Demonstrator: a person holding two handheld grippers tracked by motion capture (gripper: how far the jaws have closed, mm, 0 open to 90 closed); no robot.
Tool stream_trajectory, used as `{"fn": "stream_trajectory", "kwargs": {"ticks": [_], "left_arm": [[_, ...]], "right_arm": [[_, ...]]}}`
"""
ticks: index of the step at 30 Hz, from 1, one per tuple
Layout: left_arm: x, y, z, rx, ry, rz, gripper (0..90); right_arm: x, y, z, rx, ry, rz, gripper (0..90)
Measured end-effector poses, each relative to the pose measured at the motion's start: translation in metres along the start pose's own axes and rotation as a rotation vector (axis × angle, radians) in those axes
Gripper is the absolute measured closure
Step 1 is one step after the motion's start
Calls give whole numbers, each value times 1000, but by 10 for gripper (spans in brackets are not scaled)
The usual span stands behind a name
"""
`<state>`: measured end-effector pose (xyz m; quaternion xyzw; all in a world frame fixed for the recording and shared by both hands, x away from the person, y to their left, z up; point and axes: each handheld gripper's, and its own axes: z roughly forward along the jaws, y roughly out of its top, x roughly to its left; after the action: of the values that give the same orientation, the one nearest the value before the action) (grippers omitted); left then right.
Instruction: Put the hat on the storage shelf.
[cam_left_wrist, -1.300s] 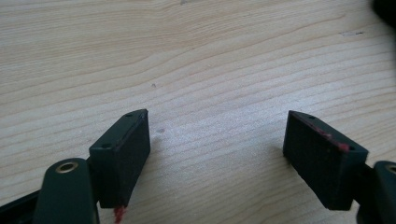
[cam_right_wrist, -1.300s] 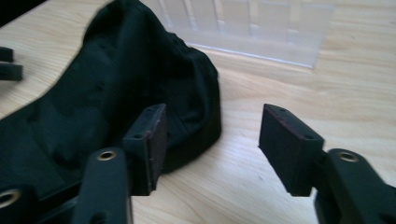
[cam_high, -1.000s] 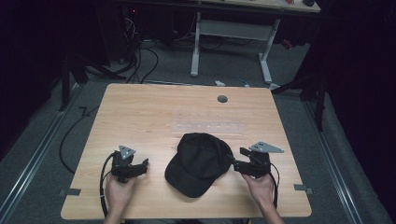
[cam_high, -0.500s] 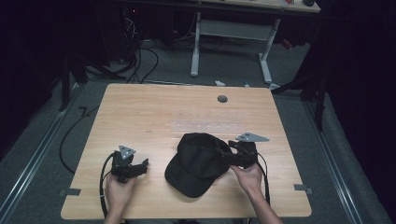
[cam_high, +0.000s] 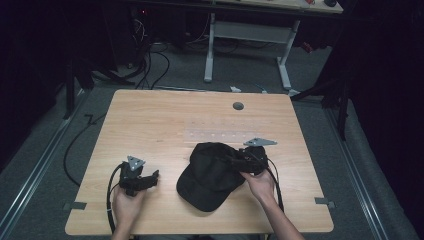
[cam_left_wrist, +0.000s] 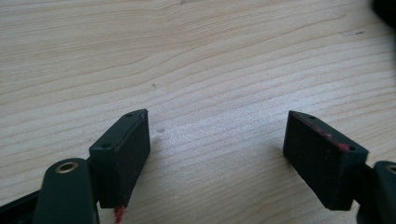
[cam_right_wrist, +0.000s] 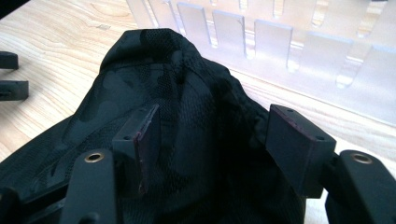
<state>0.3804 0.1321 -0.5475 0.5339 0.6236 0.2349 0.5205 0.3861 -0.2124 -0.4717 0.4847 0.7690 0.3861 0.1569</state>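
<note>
**A:** You're at a light wooden table (cam_high: 150, 125) in a dark room, cables on the grey floor and a white-legged desk (cam_high: 250, 35) behind it. Where's the cap from your right claw?

**B:** The black cap (cam_high: 210, 175) is right at it. In the right gripper view your right gripper (cam_right_wrist: 212, 140) has the mesh crown bunched up between its jaws; the jaws stand wide and have just been closing a little. The cloth lies against the left pad, but it's black on black there, so I'd say it probably isn't pinched yet.

**A:** And from above?

**B:** Your right gripper (cam_high: 245, 162) sits on the cap's right side, over the crown, with the brim pointing toward you and to the left of the claw.

**A:** What's beyond the claw?

**B:** A clear slotted plastic rack (cam_right_wrist: 280, 42) just past the cap, flat on the table.

**A:** My other hand?

**B:** Your left gripper (cam_high: 145, 180) rests on the table, near the cap's brim but apart from it. Its jaws are spread wide over bare wood, with nothing between them in the left gripper view (cam_left_wrist: 217, 140).
</note>
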Motion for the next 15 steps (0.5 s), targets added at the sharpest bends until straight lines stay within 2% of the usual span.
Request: {"fn": "stream_trajectory", "kwargs": {"ticks": [3, 6, 8, 15], "left_arm": [[0, 0, 0, 0, 0, 0, 233], [0, 0, 0, 0, 0, 1, 232], [0, 0, 0, 1, 0, 0, 234], [0, 0, 0, -1, -1, -5, 233]], "right_arm": [[-1, 1, 3, 7, 10, 22, 382], [-5, 3, 5, 38, 2, 52, 443], [-7, 4, 7, 49, 17, 70, 461], [-9, 7, 15, 83, 30, 78, 491]]}}
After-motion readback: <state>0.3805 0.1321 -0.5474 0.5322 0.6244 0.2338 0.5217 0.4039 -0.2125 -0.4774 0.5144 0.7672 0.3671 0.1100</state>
